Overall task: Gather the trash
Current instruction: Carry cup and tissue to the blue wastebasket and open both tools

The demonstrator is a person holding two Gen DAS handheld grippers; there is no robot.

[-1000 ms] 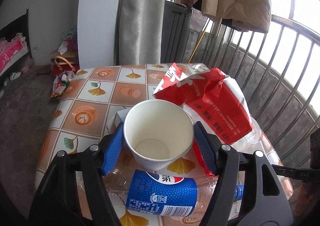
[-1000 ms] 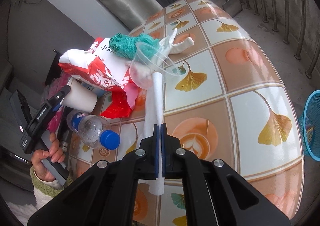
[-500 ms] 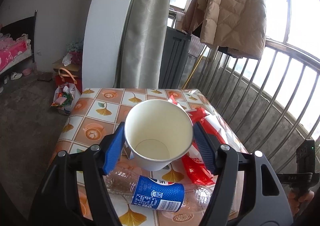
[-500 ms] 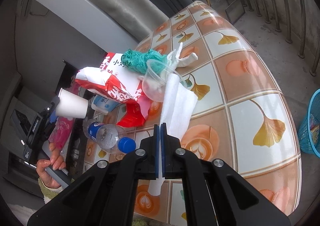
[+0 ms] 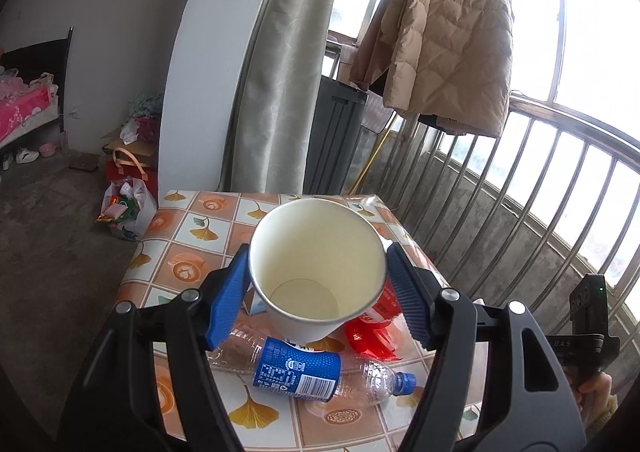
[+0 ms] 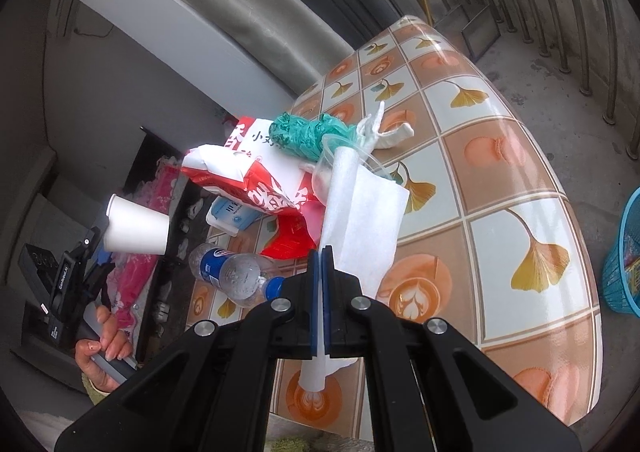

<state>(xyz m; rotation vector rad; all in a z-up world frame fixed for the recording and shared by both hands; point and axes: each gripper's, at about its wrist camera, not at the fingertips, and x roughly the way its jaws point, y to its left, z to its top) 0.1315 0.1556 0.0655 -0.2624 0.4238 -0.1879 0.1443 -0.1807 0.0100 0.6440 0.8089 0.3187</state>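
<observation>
Left gripper (image 5: 316, 284) pinches the cup (image 5: 316, 264), clear of the tabletop (image 6: 520, 179); right gripper (image 6: 320, 292), jaws pressed together, pinches a tissue (image 6: 360, 219). Bottle (image 5: 296, 368), bag (image 6: 256, 179) and wad (image 6: 308, 133) remain; the basket (image 6: 624, 264) waits.

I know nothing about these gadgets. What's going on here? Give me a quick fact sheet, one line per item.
Left gripper: clamped on an empty white paper cup, held above the table
Right gripper: pinching a white paper towel
Table: tiled cloth with leaf and coffee prints
Left on table: plastic bottle lying down, red snack bag, green bag wad, clear plastic cup
Bin: blue basket on the floor beside the table
</observation>
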